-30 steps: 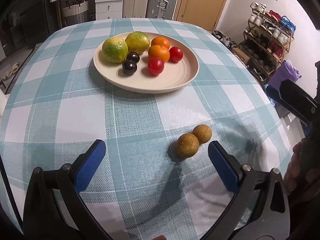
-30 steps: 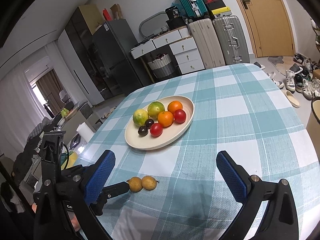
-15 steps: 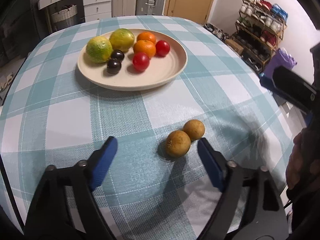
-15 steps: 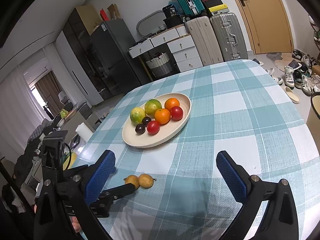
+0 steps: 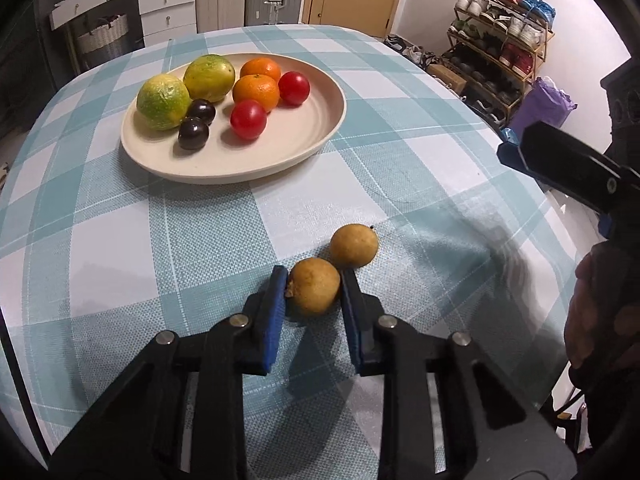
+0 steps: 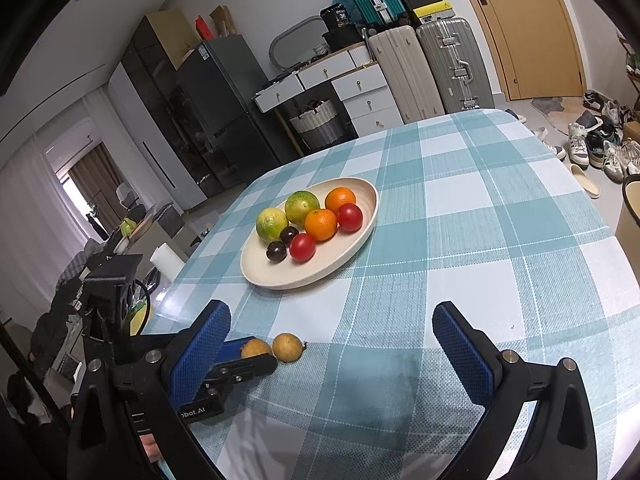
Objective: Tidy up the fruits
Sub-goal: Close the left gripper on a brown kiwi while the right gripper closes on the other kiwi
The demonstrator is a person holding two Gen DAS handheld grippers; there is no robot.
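Two small brown fruits lie side by side on the checked tablecloth. My left gripper (image 5: 313, 285) is shut on the nearer brown fruit (image 5: 314, 286), which still rests on the cloth; the other brown fruit (image 5: 354, 245) touches it just beyond. A cream plate (image 5: 280, 152) further back holds two green citrus (image 5: 163, 96), two oranges (image 5: 256, 91), two red tomatoes (image 5: 248, 119) and two dark plums (image 5: 193, 133). My right gripper (image 6: 332, 344) is open and empty above the table's near edge; its view shows the left gripper (image 6: 256, 354) on the brown fruits (image 6: 287, 347) and the plate (image 6: 340, 264).
The round table's edge (image 5: 532, 184) drops off to the right, with a shoe rack (image 5: 500, 56) and purple bag (image 5: 544, 104) beyond. Drawers, a basket (image 6: 318, 124), suitcases and a fridge stand behind the table. The right gripper's finger (image 5: 560, 160) hangs at the right.
My left gripper moved forward and closed from wide open onto the nearer brown fruit. The right gripper stayed open and barely moved.
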